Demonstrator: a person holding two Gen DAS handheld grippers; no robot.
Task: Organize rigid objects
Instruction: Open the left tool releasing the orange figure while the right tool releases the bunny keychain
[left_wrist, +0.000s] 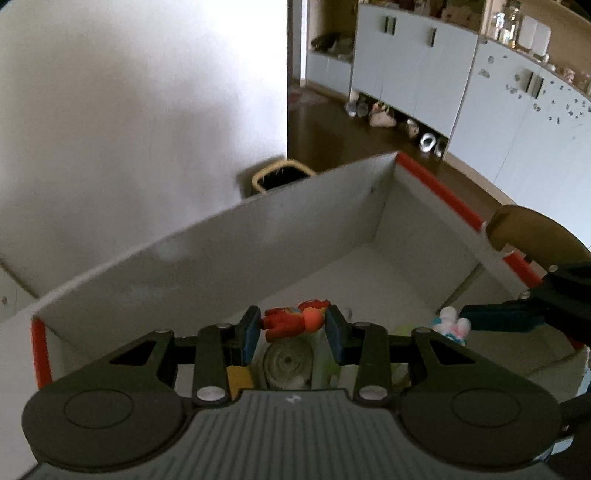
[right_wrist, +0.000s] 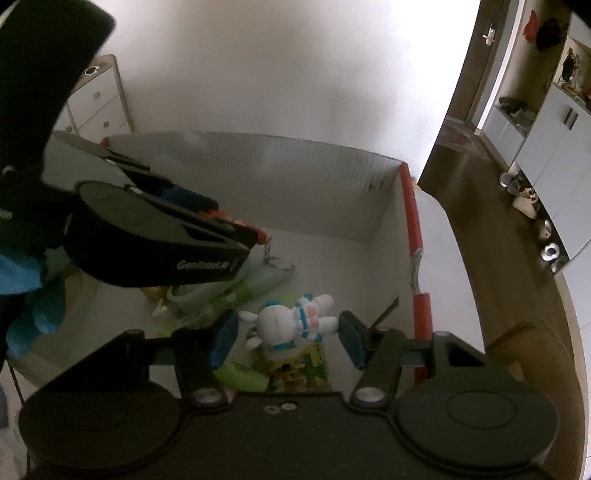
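A white box with red corner edges (left_wrist: 258, 236) fills both views (right_wrist: 332, 177). My left gripper (left_wrist: 291, 328) is over the box and shut on a red and orange toy figure (left_wrist: 291, 319); it also shows in the right wrist view (right_wrist: 236, 229). My right gripper (right_wrist: 286, 332) is open over the box, its pads on either side of a white and blue rabbit figure (right_wrist: 291, 319) with a gap at each side. I cannot tell if the rabbit rests on the items below. The rabbit shows at the right in the left wrist view (left_wrist: 452, 325).
The box holds green packets (right_wrist: 243, 376), a picture card (right_wrist: 299, 365) and a grey roll (left_wrist: 288, 363). A bin (left_wrist: 280, 177) stands by the white wall. Pale cabinets (left_wrist: 424, 62) and shoes (left_wrist: 384, 114) line the dark floor. A wooden chair back (left_wrist: 532, 229) stands right of the box.
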